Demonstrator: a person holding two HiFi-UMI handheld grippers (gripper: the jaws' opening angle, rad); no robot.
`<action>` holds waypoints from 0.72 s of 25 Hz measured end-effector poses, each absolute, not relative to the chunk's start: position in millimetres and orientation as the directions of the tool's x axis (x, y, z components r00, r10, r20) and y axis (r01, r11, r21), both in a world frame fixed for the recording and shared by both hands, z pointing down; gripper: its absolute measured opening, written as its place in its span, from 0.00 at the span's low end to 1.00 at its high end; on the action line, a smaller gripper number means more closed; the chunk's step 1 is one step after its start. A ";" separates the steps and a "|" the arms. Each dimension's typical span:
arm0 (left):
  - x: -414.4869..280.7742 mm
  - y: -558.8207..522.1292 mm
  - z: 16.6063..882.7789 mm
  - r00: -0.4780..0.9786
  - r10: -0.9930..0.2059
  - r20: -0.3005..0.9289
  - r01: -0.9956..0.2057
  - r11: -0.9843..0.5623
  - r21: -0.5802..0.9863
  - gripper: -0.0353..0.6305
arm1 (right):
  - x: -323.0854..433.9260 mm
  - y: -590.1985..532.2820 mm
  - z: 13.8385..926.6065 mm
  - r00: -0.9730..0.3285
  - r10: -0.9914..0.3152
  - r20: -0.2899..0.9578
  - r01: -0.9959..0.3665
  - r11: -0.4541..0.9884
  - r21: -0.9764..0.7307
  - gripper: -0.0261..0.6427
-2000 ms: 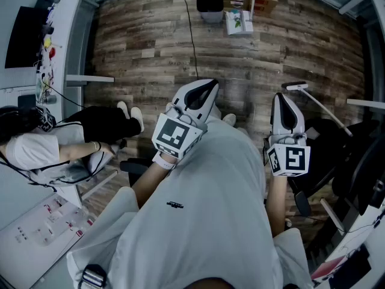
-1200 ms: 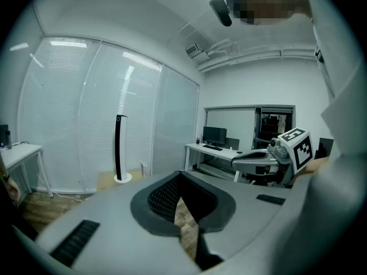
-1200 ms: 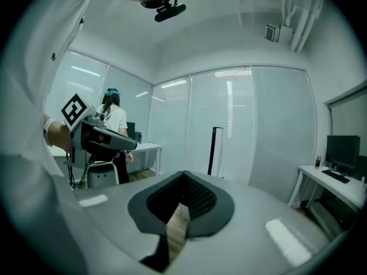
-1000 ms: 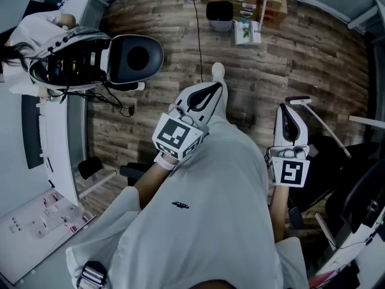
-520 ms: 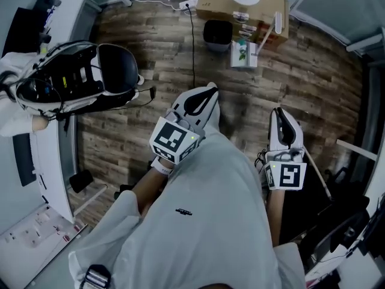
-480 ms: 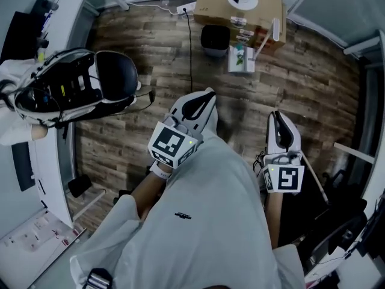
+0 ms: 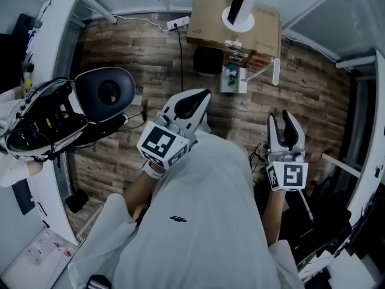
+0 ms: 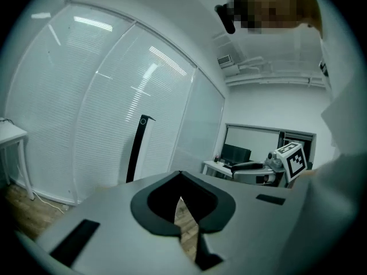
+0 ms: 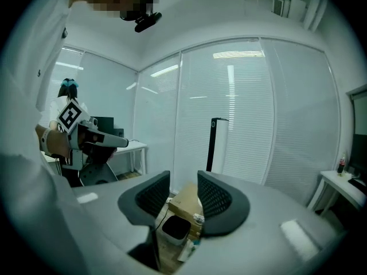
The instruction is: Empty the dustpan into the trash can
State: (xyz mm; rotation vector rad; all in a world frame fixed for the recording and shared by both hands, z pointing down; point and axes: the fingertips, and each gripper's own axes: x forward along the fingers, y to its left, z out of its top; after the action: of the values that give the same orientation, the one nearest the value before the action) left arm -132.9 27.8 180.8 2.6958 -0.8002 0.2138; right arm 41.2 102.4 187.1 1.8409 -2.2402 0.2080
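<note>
We stand on a wood-plank floor (image 7: 129, 47) in a glass-walled office, a gripper in each hand held out level ahead of a pale shirt (image 7: 198, 215). The left gripper (image 7: 203, 94) has its jaws closed tip to tip with nothing between them; only a thin slit lower down lets a strip of floor show through. The right gripper (image 7: 280, 118) has just been opening its jaws, and they now stand about halfway apart and empty, the ribbed pads clear on both sides.

The trash can (image 7: 207, 61), a small dark bin, sits on the floor against the front of a cardboard box (image 7: 207, 26), well ahead of both grippers and touched by neither. In the right gripper view it lies framed in the gap between the jaws, far beyond them. Just to its right stands what looks like the dustpan (image 7: 233, 80), a white and green piece with a slim white handle leaning off to the right; its contents cannot be made out. A tall black and white column (image 9: 215, 145) rises behind the box. A power strip (image 7: 178, 23) lies by the wall, its cable running down past the bin. To our left a black office chair (image 7: 108, 89) stands beside a long white tabletop (image 7: 51, 23).
</note>
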 end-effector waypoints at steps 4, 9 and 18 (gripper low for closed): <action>-111.1 2.8 187.5 0.852 -0.468 0.234 -0.517 -0.819 0.247 0.06 | 54.9 74.4 197.9 -0.174 -0.942 0.285 -0.981 0.191 0.033 0.34; -96.6 -6.6 201.6 0.850 -0.449 0.274 -0.517 -0.812 0.271 0.06 | 53.7 54.6 214.0 -0.222 -0.920 0.324 -0.972 0.236 0.005 0.35; -73.6 -22.2 238.9 0.853 -0.416 0.314 -0.511 -0.789 0.341 0.06 | 91.7 16.9 253.0 -0.120 -0.930 0.347 -0.993 0.114 -0.039 0.20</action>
State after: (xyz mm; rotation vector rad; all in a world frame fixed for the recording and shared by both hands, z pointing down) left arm -73.6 -22.2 238.9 2.6097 -0.6859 0.3106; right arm 91.7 16.9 253.0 1.9075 -2.1540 0.3851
